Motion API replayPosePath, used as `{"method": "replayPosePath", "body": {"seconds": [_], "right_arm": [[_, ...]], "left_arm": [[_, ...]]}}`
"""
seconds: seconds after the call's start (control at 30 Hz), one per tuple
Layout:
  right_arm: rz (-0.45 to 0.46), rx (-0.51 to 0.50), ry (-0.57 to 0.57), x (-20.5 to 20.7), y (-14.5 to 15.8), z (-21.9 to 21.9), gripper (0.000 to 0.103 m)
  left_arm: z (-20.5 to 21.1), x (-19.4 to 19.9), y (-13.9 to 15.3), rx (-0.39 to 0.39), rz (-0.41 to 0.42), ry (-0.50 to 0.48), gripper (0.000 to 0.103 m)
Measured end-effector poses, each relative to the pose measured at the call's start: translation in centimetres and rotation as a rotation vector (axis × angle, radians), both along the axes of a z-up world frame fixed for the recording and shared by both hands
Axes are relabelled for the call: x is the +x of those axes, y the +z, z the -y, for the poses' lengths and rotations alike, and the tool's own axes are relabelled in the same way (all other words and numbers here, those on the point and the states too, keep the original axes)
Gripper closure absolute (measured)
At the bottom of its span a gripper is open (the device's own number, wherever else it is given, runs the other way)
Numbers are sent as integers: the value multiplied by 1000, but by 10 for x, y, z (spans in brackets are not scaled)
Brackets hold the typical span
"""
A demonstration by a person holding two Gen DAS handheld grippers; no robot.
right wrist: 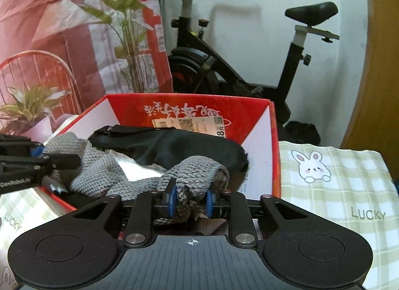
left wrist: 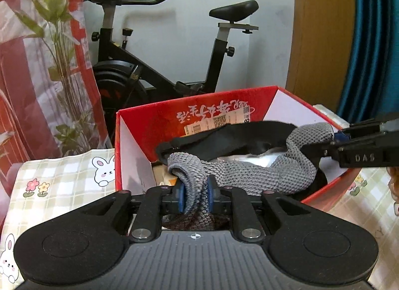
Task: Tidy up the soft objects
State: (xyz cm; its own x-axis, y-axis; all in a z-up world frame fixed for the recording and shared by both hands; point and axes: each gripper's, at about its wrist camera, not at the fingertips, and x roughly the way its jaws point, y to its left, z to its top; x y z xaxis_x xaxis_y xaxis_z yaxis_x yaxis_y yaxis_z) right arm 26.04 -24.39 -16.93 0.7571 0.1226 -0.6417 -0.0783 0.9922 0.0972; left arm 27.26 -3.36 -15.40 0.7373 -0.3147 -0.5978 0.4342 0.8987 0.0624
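Note:
A grey knitted cloth (left wrist: pixel 249 175) (right wrist: pixel 99 175) is stretched between my two grippers, just above the open red cardboard box (left wrist: pixel 149 120) (right wrist: pixel 249 115). My left gripper (left wrist: pixel 195 196) is shut on one bunched end, which fills the gap between its blue pads. It also shows at the left edge of the right wrist view (right wrist: pixel 41 154). My right gripper (right wrist: pixel 190 200) is shut on the other end and reaches in from the right in the left wrist view (left wrist: pixel 335 137). Inside the box lie a black fabric piece (left wrist: pixel 224 137) (right wrist: pixel 174 145) and something silvery-white (right wrist: pixel 139 170).
The box stands on a checked tablecloth with rabbit prints (left wrist: pixel 62 180) (right wrist: pixel 336 190). A black exercise bike (left wrist: pixel 149 65) (right wrist: pixel 224 65) stands behind it against the white wall. Plastic-wrapped plants (left wrist: pixel 57 40) rise at the left, a wooden door (left wrist: pixel 321 40) at the right.

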Motion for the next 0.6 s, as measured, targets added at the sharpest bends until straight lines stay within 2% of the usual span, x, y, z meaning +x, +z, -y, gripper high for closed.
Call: {"method": "replayPosePath", "body": {"seconds": [0.07,0.13,0.2,0.3,0.37,0.57,0.6], "right_arm": [[1,-23,-6,-1,2,-2,68],[5,-39,-11,-2,4,-3,65],[8,-54,-13,-5,7,-5,58],[18,-76,-17,-9,14,-8,40],[27,-85,-23,-11,18,-10,26],[35,-96,-38,-20,26,-15,4],[36,-96,-39,-21,28,-17,3]], "left_arm": [[-2,0,3,-10,2,5,63],[-5,-2,6,-19,14,12,33],[-6,-5,9,-29,25,21,21],[-8,-9,15,-35,38,41,4],[-7,-12,19,-31,56,54,2],[-5,-18,23,-1,50,78,0],[-4,-20,23,5,48,80,0]]}}
